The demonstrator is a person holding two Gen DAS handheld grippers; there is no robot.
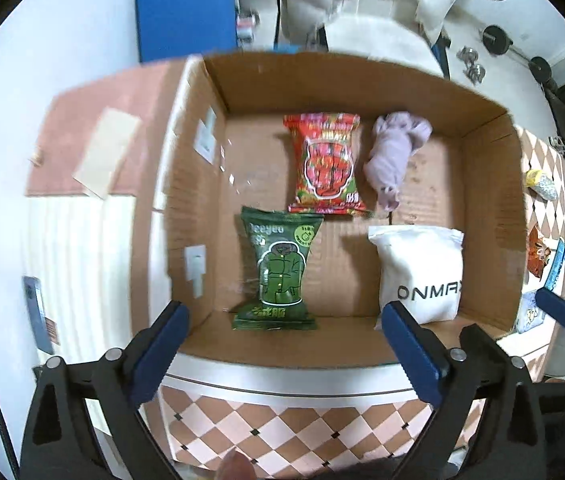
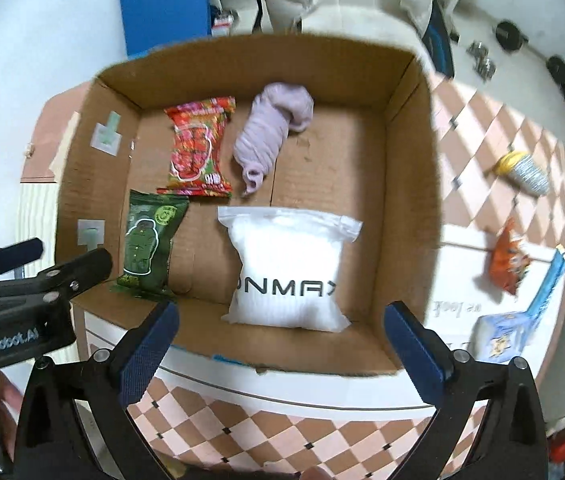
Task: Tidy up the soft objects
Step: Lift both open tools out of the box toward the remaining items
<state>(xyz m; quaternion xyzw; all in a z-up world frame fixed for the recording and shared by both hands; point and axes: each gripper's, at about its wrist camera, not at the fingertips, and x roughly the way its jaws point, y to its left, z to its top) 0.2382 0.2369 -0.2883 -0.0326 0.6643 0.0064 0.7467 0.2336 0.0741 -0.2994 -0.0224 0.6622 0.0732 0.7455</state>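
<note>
An open cardboard box (image 1: 486,200) (image 2: 406,184) holds a red snack packet (image 1: 326,164) (image 2: 198,148), a green snack packet (image 1: 278,272) (image 2: 148,244), a rolled lilac cloth (image 1: 394,152) (image 2: 270,132) and a white ONMAX pouch (image 1: 422,272) (image 2: 290,268). My left gripper (image 1: 286,340) is open and empty above the box's near edge. My right gripper (image 2: 282,340) is open and empty near the white pouch. Outside the box on the right lie an orange packet (image 2: 508,260), a blue packet (image 2: 510,332) and a yellow-and-silver roll (image 2: 524,170).
The box sits on a checked tablecloth (image 2: 282,432). The left gripper's body (image 2: 22,292) shows at the left of the right wrist view. A blue panel (image 1: 186,8), white jackets and dumbbells stand beyond the table.
</note>
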